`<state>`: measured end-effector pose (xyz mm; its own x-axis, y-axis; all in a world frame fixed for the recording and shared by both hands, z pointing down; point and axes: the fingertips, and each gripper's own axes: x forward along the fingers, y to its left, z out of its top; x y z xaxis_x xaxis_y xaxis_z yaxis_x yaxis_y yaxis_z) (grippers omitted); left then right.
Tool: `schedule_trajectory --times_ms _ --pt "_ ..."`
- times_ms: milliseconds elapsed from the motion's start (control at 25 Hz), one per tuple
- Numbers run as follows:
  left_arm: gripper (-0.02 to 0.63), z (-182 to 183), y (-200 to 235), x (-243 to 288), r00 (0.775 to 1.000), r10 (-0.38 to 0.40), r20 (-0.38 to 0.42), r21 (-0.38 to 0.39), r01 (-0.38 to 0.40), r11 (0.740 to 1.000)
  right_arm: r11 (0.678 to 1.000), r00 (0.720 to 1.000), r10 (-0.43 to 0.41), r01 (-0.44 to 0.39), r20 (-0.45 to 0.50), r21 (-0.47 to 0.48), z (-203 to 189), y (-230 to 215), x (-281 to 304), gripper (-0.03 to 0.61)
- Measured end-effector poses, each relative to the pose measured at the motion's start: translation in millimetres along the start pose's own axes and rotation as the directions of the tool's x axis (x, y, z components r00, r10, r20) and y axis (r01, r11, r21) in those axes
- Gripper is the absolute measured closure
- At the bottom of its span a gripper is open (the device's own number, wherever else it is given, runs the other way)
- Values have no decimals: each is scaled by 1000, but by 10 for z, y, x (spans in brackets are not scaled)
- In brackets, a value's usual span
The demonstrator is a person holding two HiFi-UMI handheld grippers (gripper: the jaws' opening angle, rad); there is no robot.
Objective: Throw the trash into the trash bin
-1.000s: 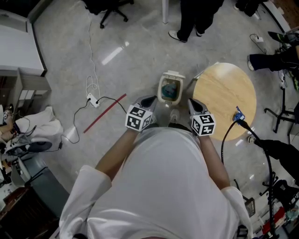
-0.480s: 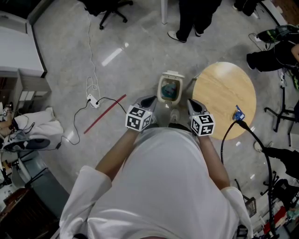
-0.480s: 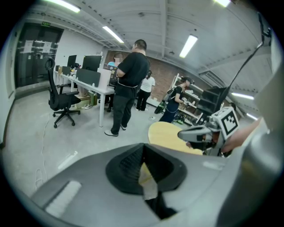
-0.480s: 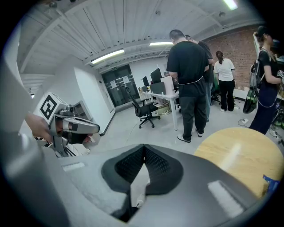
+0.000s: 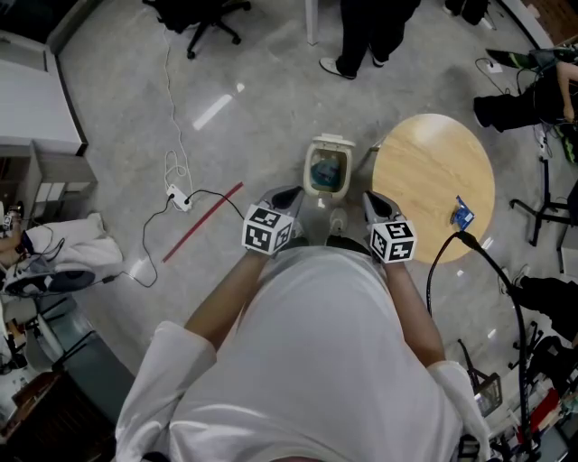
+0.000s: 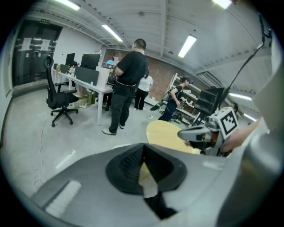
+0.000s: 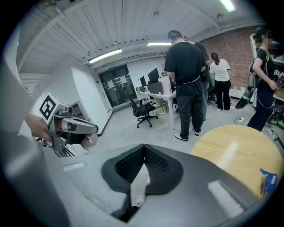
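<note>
A small cream trash bin (image 5: pixel 327 169) stands on the floor with its lid up and teal trash inside. Just to its right is a round wooden table (image 5: pixel 433 185) with a blue wrapper (image 5: pixel 462 215) near its right edge; the wrapper (image 7: pixel 267 181) also shows in the right gripper view. My left gripper (image 5: pixel 292 193) hovers at the bin's near left, shut and empty. My right gripper (image 5: pixel 371 198) hovers at the bin's near right, over the table's edge, also shut and empty. In both gripper views the pads meet with nothing between them.
A white power strip with cables (image 5: pixel 181 194) and a red strip (image 5: pixel 202 219) lie on the floor to the left. A person (image 5: pixel 366 32) stands beyond the bin, an office chair (image 5: pixel 194 13) stands further left. A black cable (image 5: pixel 452 248) hangs by the table. Clothing (image 5: pixel 63 253) is piled at the left edge.
Both grippers have stayed where they were. The head view has shifted slightly, and a person at the right edge has moved.
</note>
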<state>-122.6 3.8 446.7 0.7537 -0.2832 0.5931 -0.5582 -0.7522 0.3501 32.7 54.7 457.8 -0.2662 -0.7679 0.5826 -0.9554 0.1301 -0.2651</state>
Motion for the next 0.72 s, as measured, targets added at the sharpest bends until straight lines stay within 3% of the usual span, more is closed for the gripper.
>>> schedule_trajectory --times_ms 720 --pt "611 -84 -3 -40 988 -142 -64 114 148 982 975 979 -197 190 51 118 -201 24 -267 577"
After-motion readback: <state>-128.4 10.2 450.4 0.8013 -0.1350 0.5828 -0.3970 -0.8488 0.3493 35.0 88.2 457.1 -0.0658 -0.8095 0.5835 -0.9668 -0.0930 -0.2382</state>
